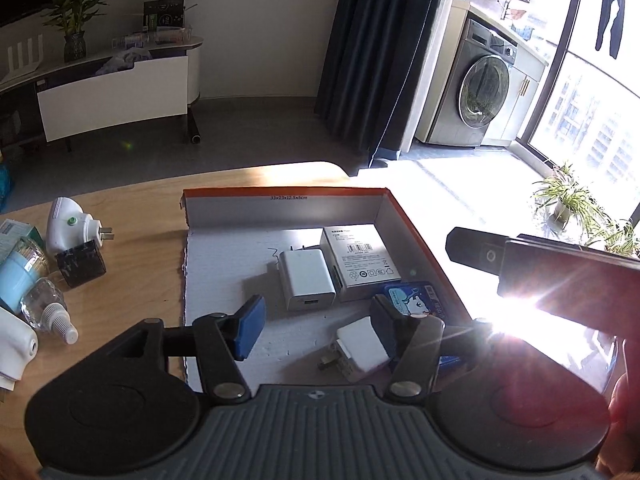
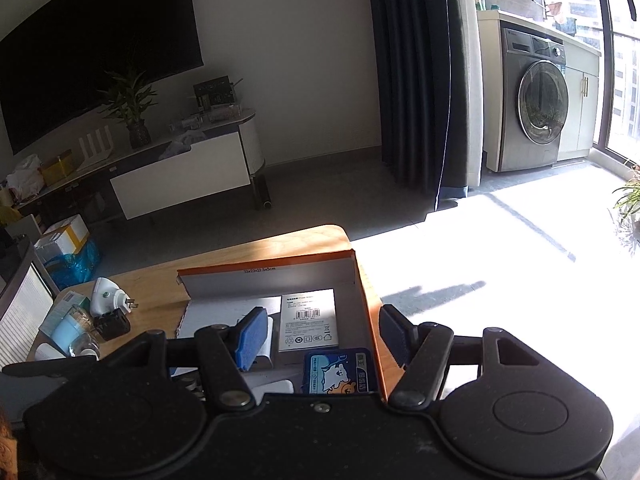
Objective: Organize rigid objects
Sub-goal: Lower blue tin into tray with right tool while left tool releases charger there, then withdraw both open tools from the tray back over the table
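Holding position over an open cardboard box (image 1: 416,224) with orange outer walls and grey inner walls, the left gripper (image 1: 316,326) has its blue-padded fingers (image 1: 250,328) spread apart, clamped on nothing. Contents of the box, listed from the left gripper outward: a small white plug adapter (image 1: 360,350) lying tilted just inside the right finger, its metal prongs pointing back toward the gripper; a white charger block (image 1: 306,280) ahead between the fingers, port side facing the gripper; a white printed carton (image 1: 360,258) with a barcode label, ahead and right, touching the charger's far side; a blue tin (image 1: 416,298) with a cartoon picture, at the right wall, partly hidden behind the right finger. The floor of the box is a white foam sheet (image 1: 224,272). Outside the box, left of the gripper on the wooden table (image 1: 136,216): a white plug-in device (image 1: 70,224), a black cube (image 1: 80,264) just beside it, a pale blue jar (image 1: 18,276), a clear bottle (image 1: 48,310) lying on its side. The right gripper (image 2: 324,336) sits above the box's near right corner, fingers likewise wide apart and empty; beneath it show the carton (image 2: 308,320) ahead and the blue tin (image 2: 338,372) close under the gripper body, against the box's right wall (image 2: 370,320).
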A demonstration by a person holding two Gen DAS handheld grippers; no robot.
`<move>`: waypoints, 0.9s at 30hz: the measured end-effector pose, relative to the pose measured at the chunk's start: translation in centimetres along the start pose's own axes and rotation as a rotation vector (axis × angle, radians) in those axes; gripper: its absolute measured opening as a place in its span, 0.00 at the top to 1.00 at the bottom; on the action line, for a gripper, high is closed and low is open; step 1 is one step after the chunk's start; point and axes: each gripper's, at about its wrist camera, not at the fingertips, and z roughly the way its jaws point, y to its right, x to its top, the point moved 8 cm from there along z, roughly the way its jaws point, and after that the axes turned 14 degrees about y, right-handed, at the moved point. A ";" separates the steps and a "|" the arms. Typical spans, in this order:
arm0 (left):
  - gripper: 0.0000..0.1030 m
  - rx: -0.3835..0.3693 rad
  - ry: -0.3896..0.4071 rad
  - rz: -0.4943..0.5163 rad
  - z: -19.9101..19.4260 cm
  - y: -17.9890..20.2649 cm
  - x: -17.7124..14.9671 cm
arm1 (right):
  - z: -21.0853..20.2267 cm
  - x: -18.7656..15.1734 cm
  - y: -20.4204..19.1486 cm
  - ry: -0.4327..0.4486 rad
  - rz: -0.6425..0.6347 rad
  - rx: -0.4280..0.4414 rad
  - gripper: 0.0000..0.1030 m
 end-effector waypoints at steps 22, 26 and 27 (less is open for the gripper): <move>0.14 0.232 0.040 -0.034 -5.7 -9.0 1.6 | -0.4 -1.4 -8.1 -0.039 -0.070 0.148 0.22; 0.14 0.249 0.049 -0.048 -6.3 -10.2 1.6 | -0.2 -1.7 -9.6 -0.047 -0.085 0.172 0.22; 0.14 0.255 0.050 -0.049 -6.4 -10.4 1.6 | -0.2 -1.8 -9.9 -0.048 -0.087 0.176 0.22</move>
